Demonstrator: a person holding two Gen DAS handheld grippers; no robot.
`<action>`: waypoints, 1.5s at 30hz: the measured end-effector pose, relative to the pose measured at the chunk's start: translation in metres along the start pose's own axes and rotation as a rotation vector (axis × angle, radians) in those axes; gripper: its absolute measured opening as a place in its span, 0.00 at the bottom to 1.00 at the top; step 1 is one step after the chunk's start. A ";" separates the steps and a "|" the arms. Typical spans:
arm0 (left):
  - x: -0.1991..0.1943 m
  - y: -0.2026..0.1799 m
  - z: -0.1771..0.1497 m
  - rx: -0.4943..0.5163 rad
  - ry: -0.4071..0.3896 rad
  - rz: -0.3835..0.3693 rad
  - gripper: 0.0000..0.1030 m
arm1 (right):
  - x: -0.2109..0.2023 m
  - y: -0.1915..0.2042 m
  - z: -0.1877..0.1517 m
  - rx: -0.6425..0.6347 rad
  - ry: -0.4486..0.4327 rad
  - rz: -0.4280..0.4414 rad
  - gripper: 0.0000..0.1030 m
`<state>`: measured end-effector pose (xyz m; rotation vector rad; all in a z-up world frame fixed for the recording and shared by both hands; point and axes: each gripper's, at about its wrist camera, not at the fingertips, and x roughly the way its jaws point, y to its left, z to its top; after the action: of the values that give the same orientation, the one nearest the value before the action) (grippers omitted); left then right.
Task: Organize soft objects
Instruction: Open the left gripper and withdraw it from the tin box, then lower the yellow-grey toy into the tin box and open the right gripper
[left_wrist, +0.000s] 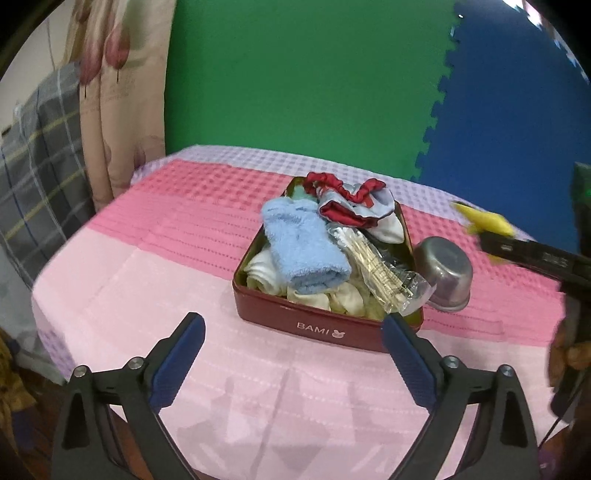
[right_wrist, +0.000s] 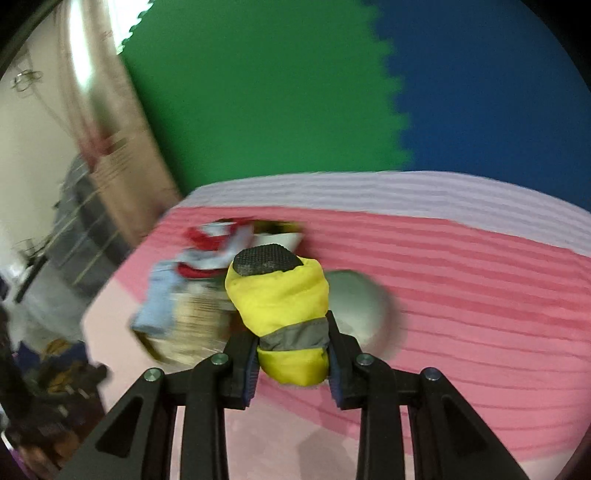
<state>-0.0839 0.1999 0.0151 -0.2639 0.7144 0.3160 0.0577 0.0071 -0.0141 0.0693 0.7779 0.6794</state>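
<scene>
Over on the left, a flowered beige curtain (left_wrist: 110, 110) hangs beside a grey checked cloth (left_wrist: 40, 155), then a green foam wall mat (left_wrist: 295, 74) locks by its toothed edge into a blue foam mat (left_wrist: 517, 110). Below them is the table, under a waffle-weave cloth in pink, deeper pink and lilac bands (left_wrist: 147, 266).

Left gripper (left_wrist: 293, 341) first: its blue-padded jaws stand wide apart, nothing between them, low over the pale pink band. Just beyond its fingertips sits the dark red rectangular tin marked BAMI (left_wrist: 314, 326), and it's packed. There's a rolled light blue terry towel (left_wrist: 303, 243) on the left, cream cloths (left_wrist: 266, 275) under it, a clear crinkly packet of wooden sticks (left_wrist: 384, 273) slanting across the right half, and a red-and-grey frilled fabric piece (left_wrist: 351, 203) heaped at the far end. Touching the tin's right side is a small upturned stainless steel bowl (left_wrist: 447, 269).

Now the right gripper (right_wrist: 291, 356). It's clamped on a small yellow padded bootie with a grey band and a black textured sole (right_wrist: 280, 302). The pads squeeze it at the grey band, toe pointing away, sole end up. It's off the cloth, with the tin and bowl blurred behind it. From the left camera it's a yellow smear at the right edge, beyond the bowl.
</scene>
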 end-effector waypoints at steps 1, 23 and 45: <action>0.002 0.003 -0.001 -0.011 0.008 0.001 0.94 | 0.010 0.011 0.002 -0.003 0.015 0.025 0.29; 0.022 0.028 -0.002 -0.105 0.059 0.073 0.99 | 0.109 0.081 -0.001 -0.247 0.034 -0.121 0.36; 0.013 0.025 -0.001 -0.026 -0.039 0.145 0.99 | 0.042 0.125 -0.005 -0.380 -0.090 -0.200 0.61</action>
<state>-0.0848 0.2252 0.0024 -0.2309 0.6927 0.4674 0.0082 0.1293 -0.0068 -0.3186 0.5503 0.6185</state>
